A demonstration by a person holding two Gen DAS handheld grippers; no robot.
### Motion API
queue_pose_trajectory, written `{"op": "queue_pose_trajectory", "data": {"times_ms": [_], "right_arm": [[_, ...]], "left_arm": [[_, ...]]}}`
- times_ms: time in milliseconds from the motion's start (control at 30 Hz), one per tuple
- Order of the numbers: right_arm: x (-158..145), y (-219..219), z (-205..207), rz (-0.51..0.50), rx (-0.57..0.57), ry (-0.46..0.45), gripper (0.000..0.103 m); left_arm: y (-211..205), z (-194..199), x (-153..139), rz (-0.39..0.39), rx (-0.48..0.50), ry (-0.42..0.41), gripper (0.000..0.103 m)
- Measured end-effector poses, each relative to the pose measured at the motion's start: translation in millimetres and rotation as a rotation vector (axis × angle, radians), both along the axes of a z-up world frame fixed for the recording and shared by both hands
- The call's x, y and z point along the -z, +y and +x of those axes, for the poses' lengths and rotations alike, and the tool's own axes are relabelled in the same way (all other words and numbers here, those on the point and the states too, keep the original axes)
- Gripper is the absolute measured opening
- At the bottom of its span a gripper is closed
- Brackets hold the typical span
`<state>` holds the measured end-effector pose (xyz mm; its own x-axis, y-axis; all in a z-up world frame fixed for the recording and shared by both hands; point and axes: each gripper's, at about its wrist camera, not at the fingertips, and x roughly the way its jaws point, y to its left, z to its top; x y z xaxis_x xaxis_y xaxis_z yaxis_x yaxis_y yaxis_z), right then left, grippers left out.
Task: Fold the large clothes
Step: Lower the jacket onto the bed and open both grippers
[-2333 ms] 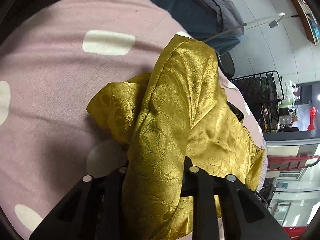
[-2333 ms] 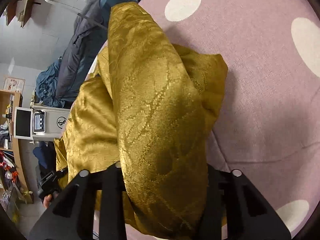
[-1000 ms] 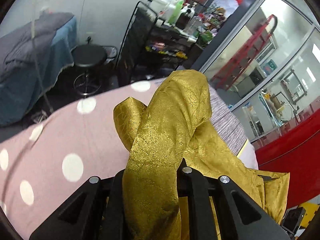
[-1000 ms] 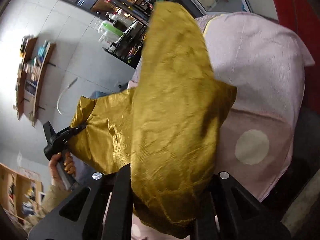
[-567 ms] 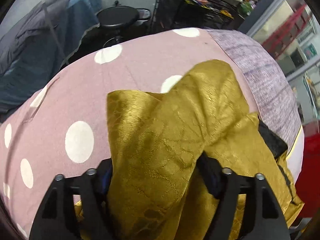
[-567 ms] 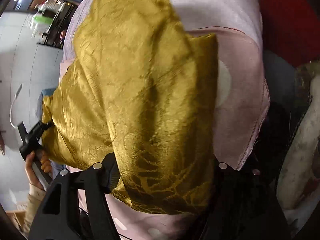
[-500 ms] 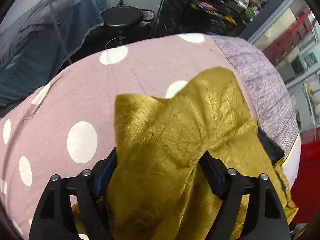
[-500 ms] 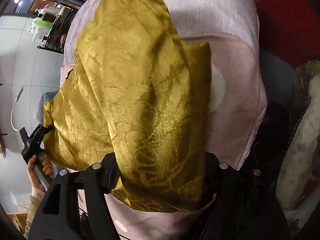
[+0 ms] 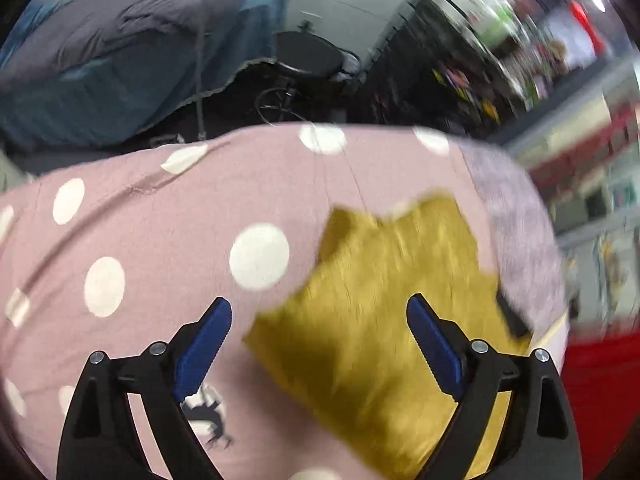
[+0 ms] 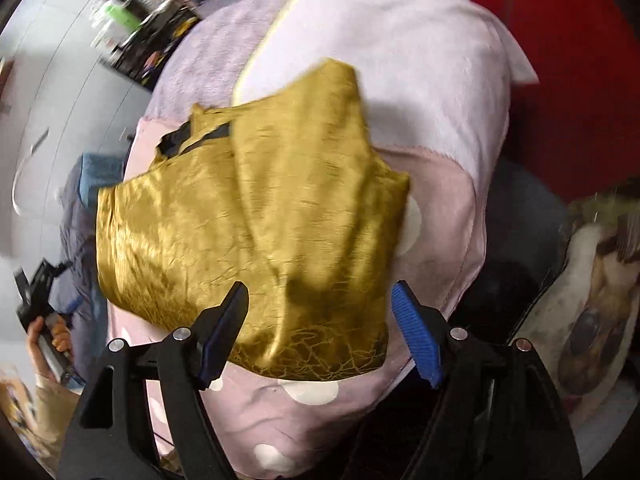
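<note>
Garment: the shiny gold brocade garment (image 10: 248,220) is lying in a loose, part-folded heap on the pink polka-dot bed cover (image 9: 132,208) — one layer is resting over another, a black trim showing at its far edge.
Left gripper (image 9: 318,354): jaws are standing wide apart, gripping nothing; the cloth is lying below and between the blue pads.
Right gripper (image 10: 320,334): jaws are likewise spread wide and empty, hovering over the near hem.
Reason for placement: the fold appears laid down, so both tools are hanging free — probably ready for a fresh grip.
Containers: none are showing; a dark wire rack (image 9: 460,92) is blurring behind.
</note>
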<state>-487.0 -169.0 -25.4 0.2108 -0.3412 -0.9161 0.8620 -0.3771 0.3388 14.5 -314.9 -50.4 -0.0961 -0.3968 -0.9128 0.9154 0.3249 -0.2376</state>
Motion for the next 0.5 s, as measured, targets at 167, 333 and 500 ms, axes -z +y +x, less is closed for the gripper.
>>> {"op": "queue_pose_trajectory", "data": {"times_ms": [167,333,500], "right_arm": [[-16.7,-9.1,65.9,-0.042,-0.223,0.089,0.083],[-15.1,-6.3,106.9,0.008,-0.361,0.189,0.088],[-8.2,-3.7,118.9,0.084,-0.402,0.232,0.088]], "left_arm": [[62.6,-111.0,-6.2,0.006,0.275,-0.237,0.097],[103.7,-173.0,-4.2,0.028,0.385,-0.328,0.097],[124.6,-189.5,-3.6,0.078,0.427,-0.418,0.097]]}}
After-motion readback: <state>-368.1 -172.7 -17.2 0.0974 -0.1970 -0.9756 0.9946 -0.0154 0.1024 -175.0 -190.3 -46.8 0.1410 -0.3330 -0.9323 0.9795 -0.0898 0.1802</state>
